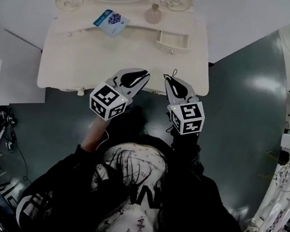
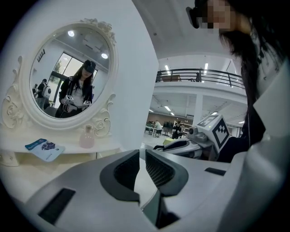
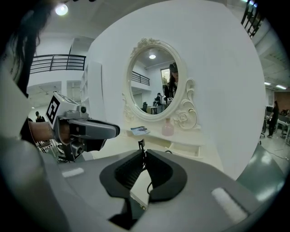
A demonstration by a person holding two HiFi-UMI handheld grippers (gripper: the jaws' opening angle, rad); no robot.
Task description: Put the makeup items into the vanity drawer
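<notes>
Currently, I hold the left gripper [image 1: 141, 75] and right gripper [image 1: 169, 79] closed and empty at the vanity's [image 1: 83, 61] near edge. Pink bottle [image 1: 153, 14] and blue packet [image 1: 111, 19] rest well ahead, and the open drawer [image 1: 173, 39] is ahead of the right gripper.

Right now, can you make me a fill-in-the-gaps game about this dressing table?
1. The small drawer is pulled ____.
2. The pink bottle stands in front of the oval ____.
3. In the head view, the blue packet lies to the ____ of the pink bottle.
4. The left tongs and the right tongs are shut and hold ____.

Missing words: open; mirror; left; nothing.
</notes>
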